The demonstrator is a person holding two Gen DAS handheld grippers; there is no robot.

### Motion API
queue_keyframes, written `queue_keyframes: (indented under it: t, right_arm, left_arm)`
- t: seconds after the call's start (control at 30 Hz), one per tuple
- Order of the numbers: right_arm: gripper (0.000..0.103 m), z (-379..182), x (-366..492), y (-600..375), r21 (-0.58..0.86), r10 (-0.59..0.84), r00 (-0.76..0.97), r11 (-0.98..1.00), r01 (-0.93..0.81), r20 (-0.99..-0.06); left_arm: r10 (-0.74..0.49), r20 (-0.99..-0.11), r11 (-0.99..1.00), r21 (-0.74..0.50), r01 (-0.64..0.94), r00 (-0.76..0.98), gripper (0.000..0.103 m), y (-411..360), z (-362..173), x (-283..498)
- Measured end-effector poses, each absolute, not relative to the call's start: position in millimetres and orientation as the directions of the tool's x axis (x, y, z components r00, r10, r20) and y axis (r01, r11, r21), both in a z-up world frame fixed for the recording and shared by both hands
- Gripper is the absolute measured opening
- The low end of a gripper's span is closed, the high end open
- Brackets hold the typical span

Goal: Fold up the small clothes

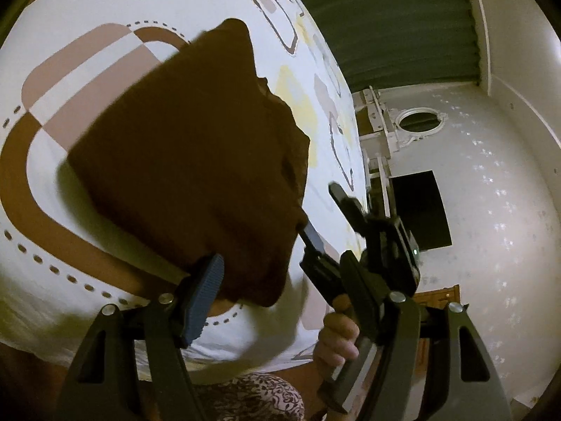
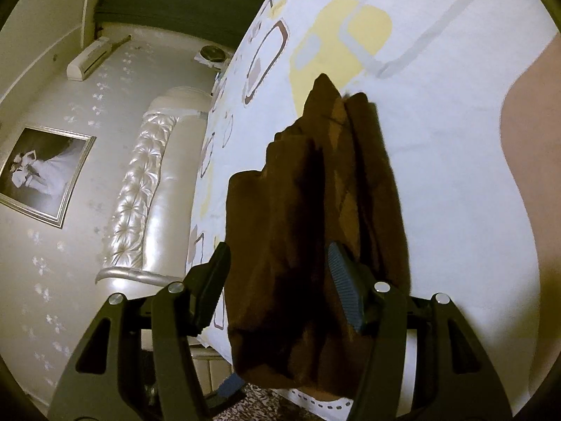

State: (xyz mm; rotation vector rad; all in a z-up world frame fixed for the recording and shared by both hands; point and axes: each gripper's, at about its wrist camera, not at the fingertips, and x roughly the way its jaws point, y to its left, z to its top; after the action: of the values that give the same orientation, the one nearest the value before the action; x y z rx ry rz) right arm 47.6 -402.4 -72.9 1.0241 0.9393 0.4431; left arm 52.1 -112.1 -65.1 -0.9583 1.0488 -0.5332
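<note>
Nearest, right wrist view: right gripper clenched on a bunched brown garment. The cloth fills the gap between the two fingers; the blue ribbed pad presses its right side, and the left finger touches its left edge. The garment's lower end is cut off behind the gripper frame, and its folds are dark and hard to separate.

Left wrist view: left gripper released, fingers spread apart. Its blue pad sits at the garment's lower edge; whether it touches the cloth cannot be told. The other finger is partly hidden behind the right gripper and the hand that holds it. There one black fingertip disappears into the cloth's corner, the other stands free beside it.

The garment hangs lifted over the bed, edges motion-blurred. The bed's sheet is white with brown, yellow and grey shapes.

Farther: padded headboard, framed picture, wall unit, all warped by the lens. A patterned fabric is cropped at the bottom edge.
</note>
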Motion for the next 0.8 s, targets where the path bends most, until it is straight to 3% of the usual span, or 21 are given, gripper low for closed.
queue_keyframes:
  t: [0.8]
  right_arm:
    - [0.058, -70, 82, -395, 0.837, 0.684, 0.532, 0.540, 0.091, -0.499]
  left_arm:
    - [-0.743, -0.505, 0.427, -0.863, -0.270, 0.439, 0.070, -120, -88, 48]
